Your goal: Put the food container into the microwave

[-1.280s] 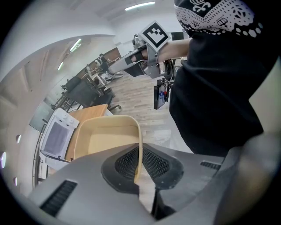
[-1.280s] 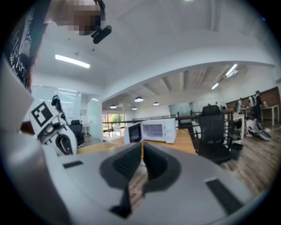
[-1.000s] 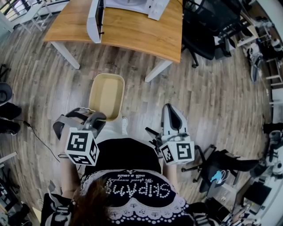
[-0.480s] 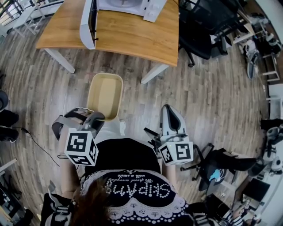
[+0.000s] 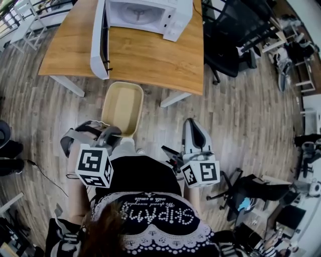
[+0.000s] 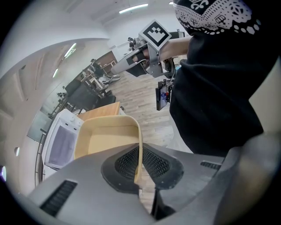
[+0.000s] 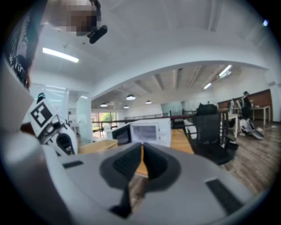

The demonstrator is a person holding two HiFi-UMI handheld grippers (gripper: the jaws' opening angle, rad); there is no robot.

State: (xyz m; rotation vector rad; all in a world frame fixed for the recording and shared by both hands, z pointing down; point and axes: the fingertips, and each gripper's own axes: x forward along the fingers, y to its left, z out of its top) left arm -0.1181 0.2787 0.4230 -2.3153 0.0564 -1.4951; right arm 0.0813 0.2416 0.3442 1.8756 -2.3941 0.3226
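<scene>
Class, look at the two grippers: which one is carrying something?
The left gripper: its jaws pinch the wall of the beige food container. The right gripper is shut, empty.

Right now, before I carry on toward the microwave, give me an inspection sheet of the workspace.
Surface: wooden table, bare in front of the microwave.
Job's things: food container, empty, held in the air just short of the table edge; microwave on the table, door open.
Clutter: nothing seen on the table.
Grippers: left gripper shut on the container's near wall; right gripper shut, empty.
Cables: one thin cable on the floor at the left.
Surroundings: wood floor; black office chairs at the right.
</scene>
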